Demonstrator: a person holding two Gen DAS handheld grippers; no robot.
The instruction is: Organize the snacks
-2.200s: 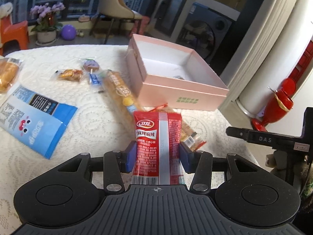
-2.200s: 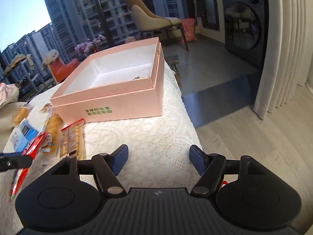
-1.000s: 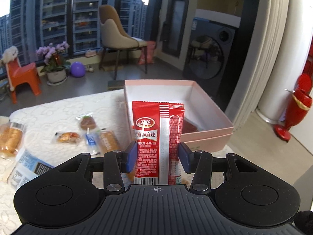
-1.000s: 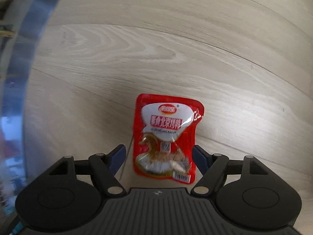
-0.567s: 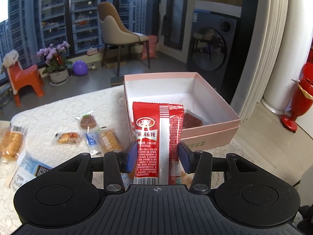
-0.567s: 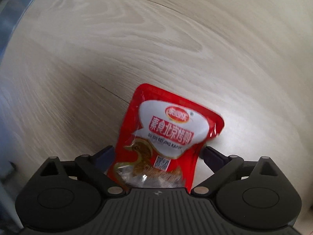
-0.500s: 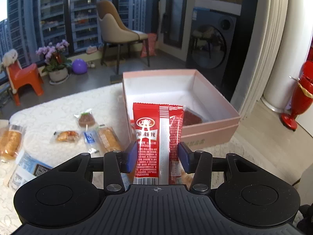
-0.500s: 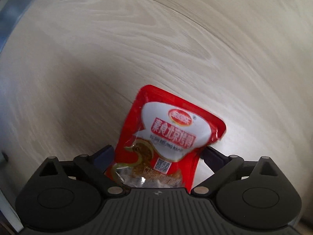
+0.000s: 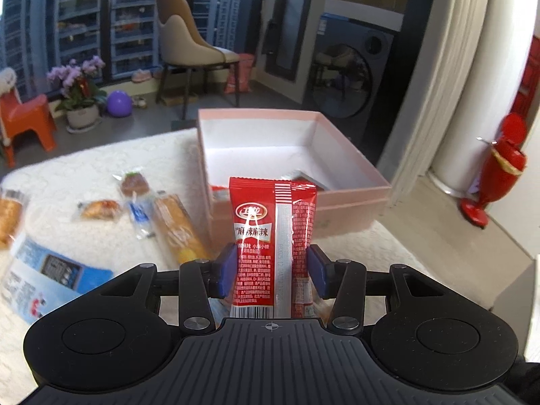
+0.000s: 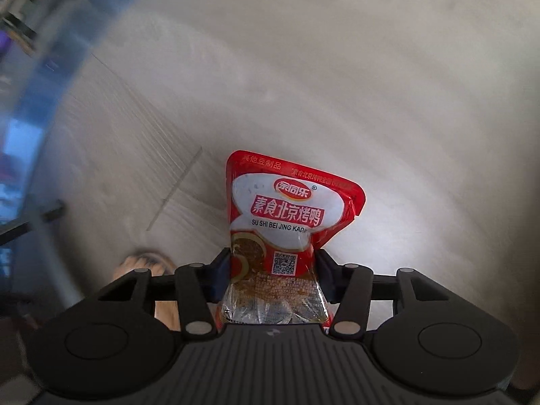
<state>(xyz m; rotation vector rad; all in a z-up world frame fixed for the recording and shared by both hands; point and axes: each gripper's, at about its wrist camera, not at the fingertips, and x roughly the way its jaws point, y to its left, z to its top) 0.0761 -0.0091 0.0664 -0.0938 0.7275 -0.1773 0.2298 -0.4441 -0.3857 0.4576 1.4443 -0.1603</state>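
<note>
A: How far along was the sorting?

B: Barely begun, by the look of it. The pink box (image 9: 354,199) held one dark packet (image 9: 312,182) near its front wall and perhaps a second at the left, partly hidden. Most snacks lay loose on the desk (image 9: 67,175): a long bread stick (image 9: 175,227), a small blue-and-white packet (image 9: 139,214), a little pastry (image 9: 99,209), a brown candy (image 9: 135,184), a blue bag (image 9: 50,270) and a bun (image 9: 8,216) at the left edge.

A: And the left gripper (image 9: 270,270)?

B: It was clamped on a red sachet (image 9: 273,246), pads pressing its two sides, the sachet standing upright. The box sat just beyond and slightly right, so the drop looked close but not yet made.

A: The right gripper (image 10: 271,275)?

B: It pointed down at the wooden floor (image 10: 337,84). Its jaws had just been closing, and a red pouch (image 10: 287,216) stood between them, pinched at its clear lower half, its top sticking out ahead. The view was blurred, and a person's foot (image 10: 145,266) showed at the lower left.

A: So what was left?

B: Both held snacks needed boxing, then everything on the desk.
</note>
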